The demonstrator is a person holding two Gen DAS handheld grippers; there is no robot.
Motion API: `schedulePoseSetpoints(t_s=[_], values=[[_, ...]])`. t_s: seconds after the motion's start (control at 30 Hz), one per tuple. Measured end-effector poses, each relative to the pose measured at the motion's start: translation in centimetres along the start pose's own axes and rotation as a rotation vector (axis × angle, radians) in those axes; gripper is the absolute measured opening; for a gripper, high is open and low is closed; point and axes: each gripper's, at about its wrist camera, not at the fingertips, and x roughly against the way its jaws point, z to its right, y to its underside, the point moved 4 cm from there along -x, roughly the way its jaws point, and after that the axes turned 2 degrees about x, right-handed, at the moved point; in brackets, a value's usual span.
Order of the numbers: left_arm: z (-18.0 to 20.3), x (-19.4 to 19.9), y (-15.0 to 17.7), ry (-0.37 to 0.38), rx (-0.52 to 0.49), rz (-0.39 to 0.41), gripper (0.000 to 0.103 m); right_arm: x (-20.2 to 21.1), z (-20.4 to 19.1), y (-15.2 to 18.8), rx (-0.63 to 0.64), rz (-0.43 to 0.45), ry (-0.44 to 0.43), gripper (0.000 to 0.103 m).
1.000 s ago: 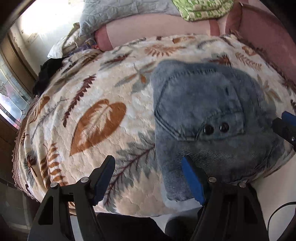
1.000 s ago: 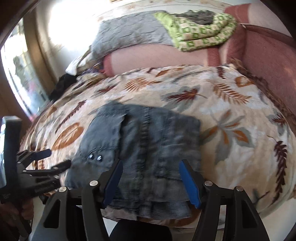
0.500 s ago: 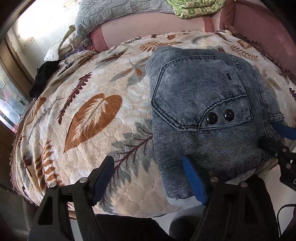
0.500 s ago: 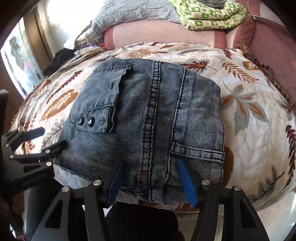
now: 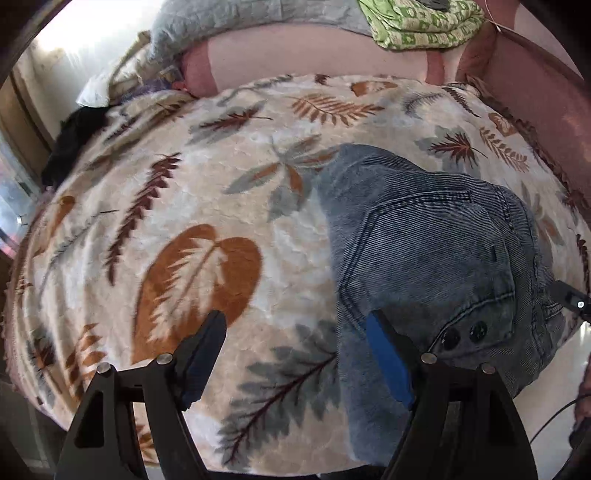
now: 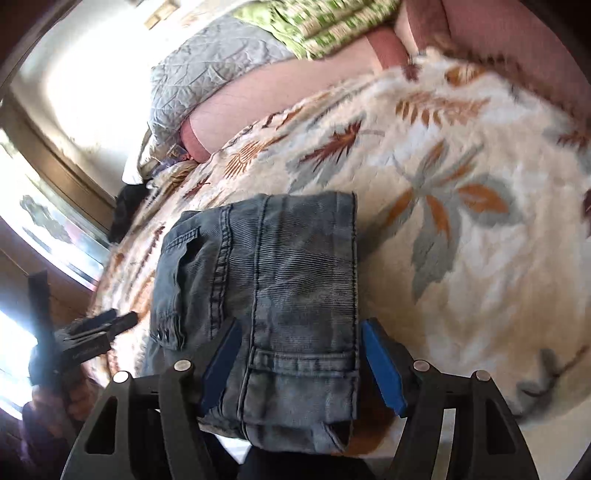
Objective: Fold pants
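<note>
The grey-blue denim pants lie folded into a compact rectangle on the leaf-print blanket, near its front edge. My left gripper hangs open above the blanket. Its right finger is over the pants' left edge and its left finger is over bare blanket. In the right wrist view the pants show a pocket and seams. My right gripper straddles their near end, and its jaws are opening with the blue pads standing clear of the cloth. The left gripper's fingers show at that view's left, held by a hand.
A grey quilted pillow and a folded green patterned cloth lie at the back on a pink bolster. A dark cloth sits at the far left by a window. The blanket's front edge drops off just below the grippers.
The right wrist view has rolled and pulled back from the pants, and its jaws stand wider than half a second ago. In the left view the pants have slid towards the lower right.
</note>
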Motion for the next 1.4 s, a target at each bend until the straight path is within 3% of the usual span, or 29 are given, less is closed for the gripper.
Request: schedulePoseSetpoints(t_s=[0.07, 0.17, 0.33, 0.4, 0.5, 0.57, 0.6, 0.67, 0.8, 0.9, 1.07, 1.23, 1.4], values=[[0.7, -1.0, -0.4, 0.043, -0.003, -0.02, 0.079, -0.9, 0.1, 0.0, -0.025, -0.011, -0.056, 0.072], [1.6, -1.8, -0.6, 0.102, -0.01, -0.032, 0.079, -2.9, 0.1, -0.4, -0.043, -0.016, -0.061, 0.073], [2.0, -2.3, -0.1, 0.209, 0.015, -0.049, 0.079, -4.5, -3.3, 0.2, 0.016, -0.049, -0.145, 0.072], [2.2, -2.6, 0.4, 0.298, 0.042, -0.072, 0.079, -4.9, -4.4, 0.6, 0.057, -0.043, -0.138, 0.068], [2.7, -3.4, 0.5, 0.307, 0.053, -0.084, 0.079, -5.9, -4.4, 0.6, 0.097, -0.051, -0.072, 0.056], [2.9, -3.2, 0.3, 0.327, 0.067, -0.075, 0.066, -6.2, -4.5, 0.4, 0.094, -0.056, -0.056, 0.049], [3.2, -2.9, 0.1, 0.354, 0.075, -0.074, 0.053, -6.1, -4.8, 0.3, 0.093, -0.059, -0.049, 0.046], [3.3, -2.4, -0.1, 0.332, 0.063, -0.059, 0.044, -5.0, -5.6, 0.2, 0.104, -0.035, -0.066, 0.035], [2.9, -1.5, -0.3, 0.32, 0.074, -0.035, 0.028, -3.6, -7.8, -0.3, 0.15, 0.012, -0.071, 0.03], [2.9, -0.3, -0.2, 0.307, 0.05, -0.002, 0.026, -3.7, -8.4, -0.4, 0.186, 0.016, -0.05, 0.03], [3.3, 2.0, 0.7, 0.26, 0.018, 0.054, 0.025, -3.6, -6.4, 0.9, 0.086, 0.007, -0.075, 0.03], [2.1, 4.3, 0.6, 0.232, 0.039, 0.095, 0.023, -1.6, -8.8, 0.8, 0.147, 0.014, -0.093, 0.029], [-0.4, 7.5, -1.2, 0.21, 0.067, 0.185, 0.023, 0.5, -12.3, -1.6, 0.226, 0.091, -0.137, 0.029]])
